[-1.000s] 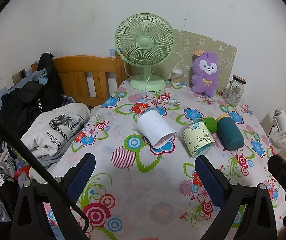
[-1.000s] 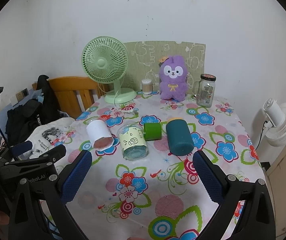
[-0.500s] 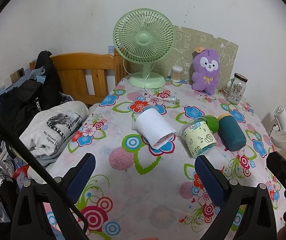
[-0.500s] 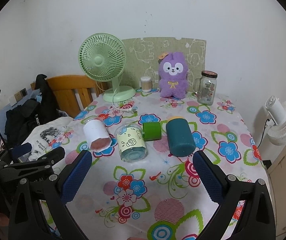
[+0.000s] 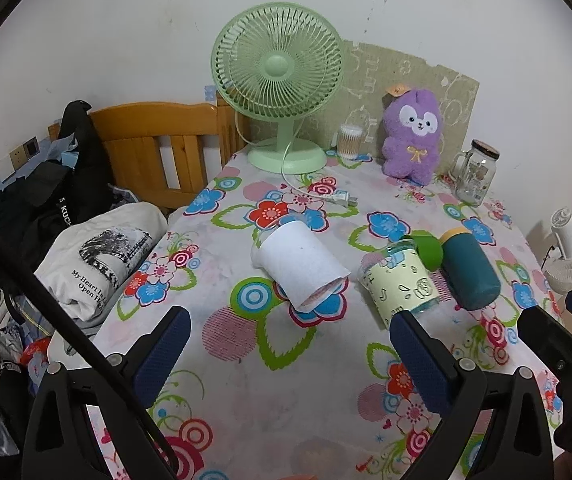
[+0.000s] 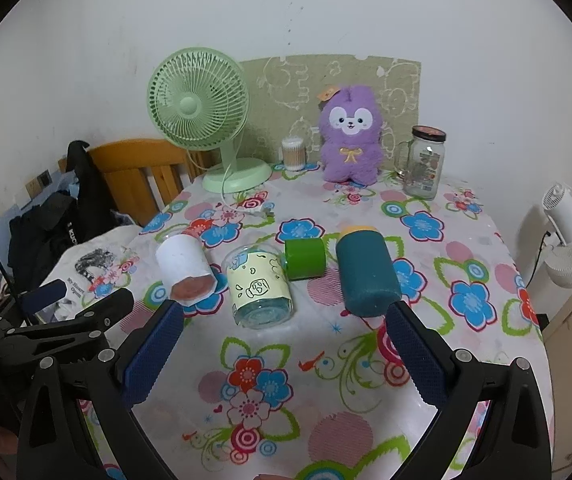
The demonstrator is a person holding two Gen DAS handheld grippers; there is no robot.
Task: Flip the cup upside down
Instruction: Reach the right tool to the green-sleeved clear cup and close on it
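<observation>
- Here, three cups lie on their sides in a row mid-table: a white paper-wrapped cup (image 5: 300,266), a clear glass cup (image 6: 257,284) with a yellow cartoon label, and a matte teal tumbler (image 6: 366,271).
- One green lid (image 6: 305,258) lies between glass and tumbler.
- Left gripper (image 5: 286,354) and right gripper (image 6: 281,360) both gape wide, empty, short of the cups.
- Behind: a ribbed green fan (image 5: 279,70), a fuzzy purple plush (image 6: 350,132) and a glass jar (image 6: 424,162) on the floral tablecloth (image 6: 326,400).

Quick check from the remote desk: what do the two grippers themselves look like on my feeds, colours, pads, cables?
Both match: left gripper and right gripper have black plastic frames with silver screws and two fingers faced with dark blue ribbed pads. A black cable arcs across the left wrist view. No sleeves show.
</observation>
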